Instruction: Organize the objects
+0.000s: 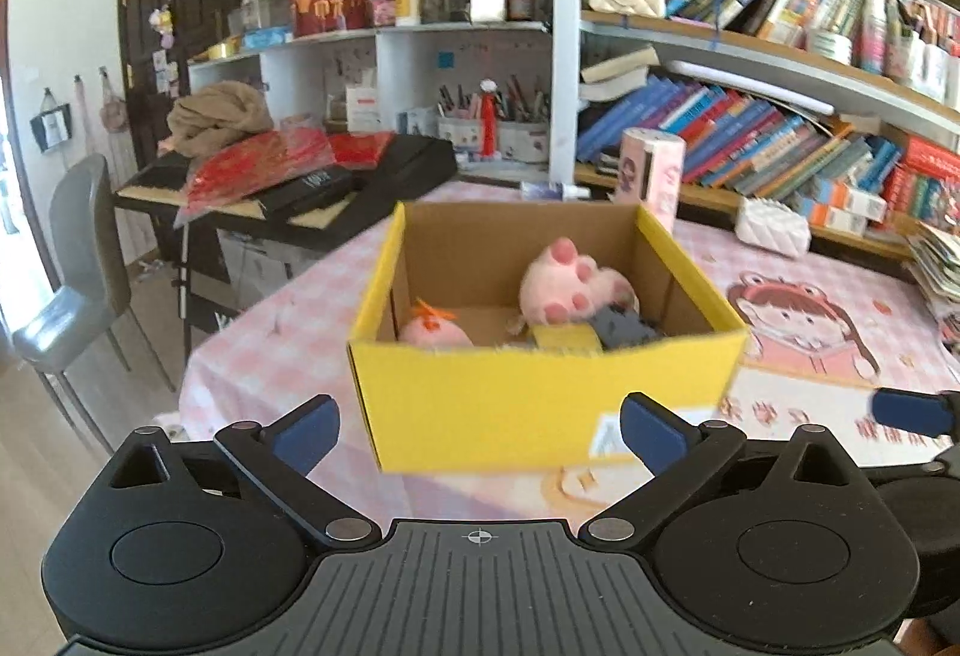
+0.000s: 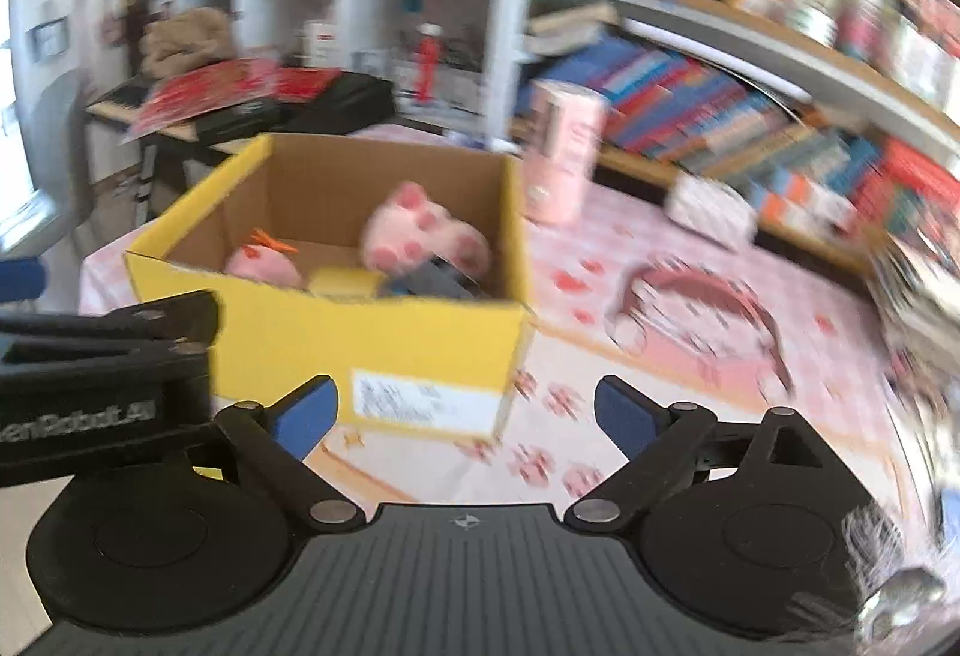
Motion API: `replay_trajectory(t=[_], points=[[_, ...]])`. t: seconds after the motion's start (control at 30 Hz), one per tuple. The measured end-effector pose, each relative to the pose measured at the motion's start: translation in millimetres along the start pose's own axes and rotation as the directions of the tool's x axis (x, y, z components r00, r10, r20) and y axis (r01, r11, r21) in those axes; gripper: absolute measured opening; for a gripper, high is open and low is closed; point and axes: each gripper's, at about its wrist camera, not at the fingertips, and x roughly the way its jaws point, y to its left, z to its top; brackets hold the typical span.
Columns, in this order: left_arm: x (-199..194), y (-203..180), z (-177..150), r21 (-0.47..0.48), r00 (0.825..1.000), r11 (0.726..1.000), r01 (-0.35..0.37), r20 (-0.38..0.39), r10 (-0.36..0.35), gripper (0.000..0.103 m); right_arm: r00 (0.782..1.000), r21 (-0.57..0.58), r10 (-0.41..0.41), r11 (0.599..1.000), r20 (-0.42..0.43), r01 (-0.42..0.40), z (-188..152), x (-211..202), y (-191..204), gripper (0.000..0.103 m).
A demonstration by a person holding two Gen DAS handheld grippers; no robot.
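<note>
Yellow cardboard box [image 1: 540, 404] sits open-topped on the pink checked tablecloth [image 1: 252, 374], near the table's front left corner, and it already holds the sorted things: a pink paw plush [image 1: 570, 284] leaning toward the back right, a small pink plush with an orange tuft [image 1: 435, 329] at the left, a yellow block [image 1: 567, 341] against the front wall, and a dark grey item [image 1: 624, 329] beside it that is too hidden to name.

Both tools are empty. The left gripper [image 1: 477, 428] stands with its blue pads spread wide, nothing between them, facing the box's front wall. The right gripper [image 2: 465, 413] is likewise spread apart and holds nothing; its view is blurred, looking past the box's front right corner.

Judging from this, the gathering looks largely done — no loose toy shows on the cloth in front. What remains on the table, a pink cylinder [image 1: 651, 176] behind the box and a white quilted pouch [image 1: 774, 227] further right, may or may not belong to the task.

Room to move is good to the right of the box, where the cloth lies bare. To the left the table edge comes close — a grey chair [image 1: 78, 260] stands just beyond it.
</note>
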Motion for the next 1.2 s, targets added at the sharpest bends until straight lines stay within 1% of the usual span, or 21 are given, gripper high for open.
replay_trajectory(t=[0.07, 0.17, 0.2, 0.33, 0.47, 0.53, 0.63, 0.83, 1.07, 1.2], points=[[-3.4, -3.1, -7.0, 0.001, 0.999, 0.999, 0.033, -0.018, -0.033, 0.102, 0.998, 0.028, -0.064, 0.998, 0.001, 0.064, -12.2, -10.5, -5.5, 0.096], [-5.0, -8.0, -14.2, 0.024, 0.995, 0.996, 0.089, -0.052, -0.088, 0.102, 0.992, 0.066, -0.127, 0.990, -0.017, 0.127, -29.9, -21.3, -12.4, 0.100], [-5.5, -10.8, -15.9, 0.039, 0.994, 0.995, 0.095, -0.058, -0.093, 0.102, 0.989, 0.080, -0.147, 0.986, -0.033, 0.150, -34.9, -23.8, -15.0, 0.101], [-11.5, -18.7, -19.7, 0.085, 0.995, 0.992, 0.093, -0.043, -0.089, 0.102, 0.970, 0.137, -0.223, 0.962, -0.098, 0.235, -45.0, -27.1, -29.9, 0.103], [-12.2, -26.1, -21.8, 0.123, 0.998, 0.991, 0.049, -0.033, -0.045, 0.102, 0.950, 0.205, -0.284, 0.930, -0.126, 0.305, -49.2, -30.7, -46.8, 0.103], [-10.2, -27.7, -21.7, 0.127, 0.998, 0.991, 0.051, -0.048, -0.045, 0.102, 0.947, 0.210, -0.297, 0.925, -0.123, 0.317, -49.5, -32.1, -50.7, 0.103], [-8.1, -32.0, -22.9, 0.129, 0.996, 0.990, 0.060, -0.072, -0.051, 0.102, 0.946, 0.188, -0.304, 0.929, -0.111, 0.320, -50.4, -36.5, -50.0, 0.103], [-9.7, -42.3, -25.9, 0.168, 0.995, 0.983, 0.072, -0.085, -0.059, 0.102, 0.946, 0.167, -0.309, 0.932, -0.099, 0.322, -48.6, -41.3, -49.4, 0.103], [-6.4, -45.5, -27.9, 0.132, 0.992, 0.990, 0.048, -0.118, -0.033, 0.103, 0.940, 0.153, -0.318, 0.930, -0.123, 0.334, -48.6, -39.9, -50.1, 0.103], [-7.3, -47.8, -29.7, 0.130, 0.992, 0.990, 0.047, -0.120, -0.031, 0.103, 0.937, 0.155, -0.323, 0.927, -0.133, 0.342, -50.4, -40.6, -52.6, 0.103]])
